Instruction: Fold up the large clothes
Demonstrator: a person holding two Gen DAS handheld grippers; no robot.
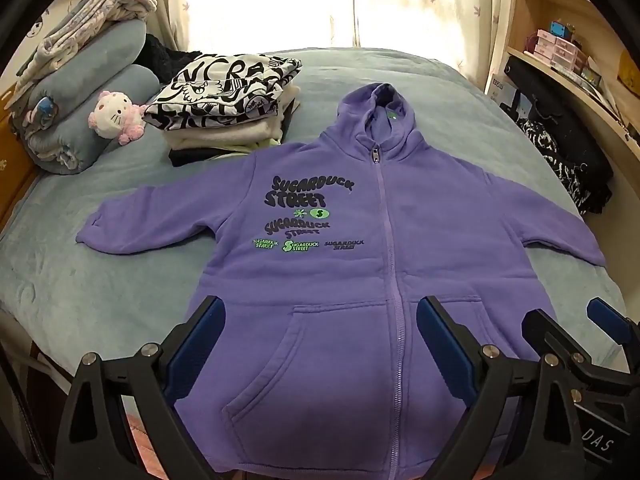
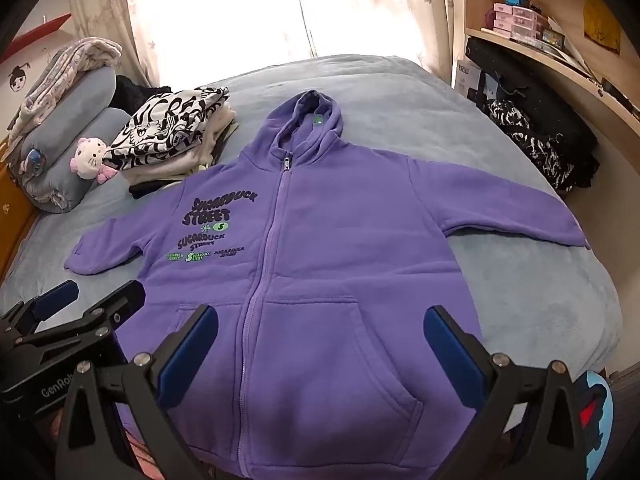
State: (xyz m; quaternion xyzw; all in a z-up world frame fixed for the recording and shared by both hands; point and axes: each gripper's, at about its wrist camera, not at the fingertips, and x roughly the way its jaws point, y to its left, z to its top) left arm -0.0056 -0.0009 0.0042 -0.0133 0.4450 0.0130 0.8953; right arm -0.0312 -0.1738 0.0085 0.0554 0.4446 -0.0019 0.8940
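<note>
A purple zip hoodie (image 1: 432, 232) with dark "Sugarduck Street" print lies flat, front up, on the blue bed, sleeves spread to both sides and hood pointing away; it also shows in the right wrist view (image 2: 344, 232). My left gripper (image 1: 320, 316) is open and empty, hovering above the hoodie's lower left pocket near the hem. My right gripper (image 2: 322, 326) is open and empty above the lower right pocket. Each gripper shows in the other's view: the right one (image 1: 568, 320) at the right edge, the left one (image 2: 102, 294) at the left edge.
A stack of folded clothes (image 1: 228, 108) sits on the bed (image 1: 100, 280) at the back left, by a plush cat (image 1: 114, 114) and rolled blue bedding (image 1: 80, 92). Dark patterned clothes (image 1: 560, 156) lie at the bed's right edge below wooden shelves (image 1: 560, 40). Curtains hang behind.
</note>
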